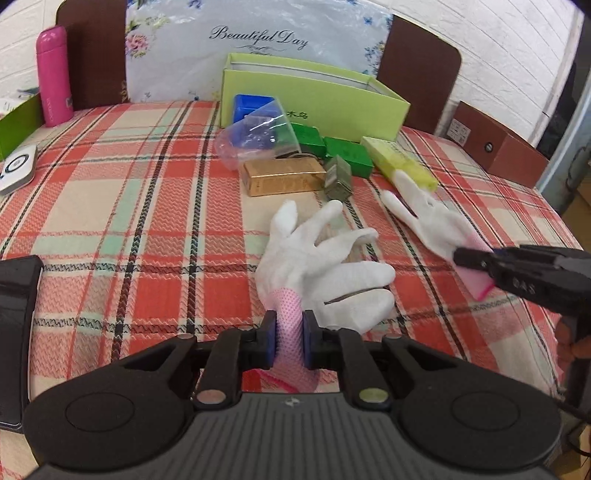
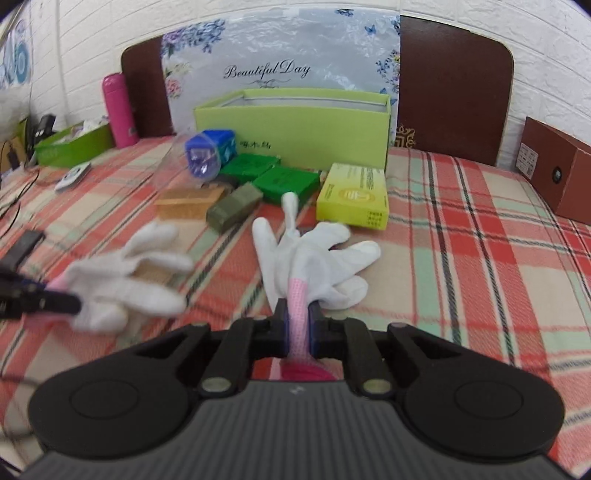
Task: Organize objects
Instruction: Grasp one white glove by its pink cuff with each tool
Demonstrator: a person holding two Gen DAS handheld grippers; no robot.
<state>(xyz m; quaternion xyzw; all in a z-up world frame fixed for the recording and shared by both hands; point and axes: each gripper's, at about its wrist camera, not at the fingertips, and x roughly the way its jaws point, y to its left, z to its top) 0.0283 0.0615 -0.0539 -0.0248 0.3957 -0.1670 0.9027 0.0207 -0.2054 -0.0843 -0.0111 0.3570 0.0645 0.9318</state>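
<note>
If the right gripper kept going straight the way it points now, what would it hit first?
The right gripper is shut on a white glove by its pink cuff, so the glove leads. Beyond its fingers, the yellow-green box or the green box looks first in line, though depth is unclear.

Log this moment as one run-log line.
left gripper: shut on left glove cuff | right gripper: shut on right glove cuff | lime box: open, behind

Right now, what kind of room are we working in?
Probably a bedroom at home: the work surface looks like a bed with a plaid sheet, a brown headboard stands against a white brick-pattern wall, and household odds like a pink flask sit about.
</note>
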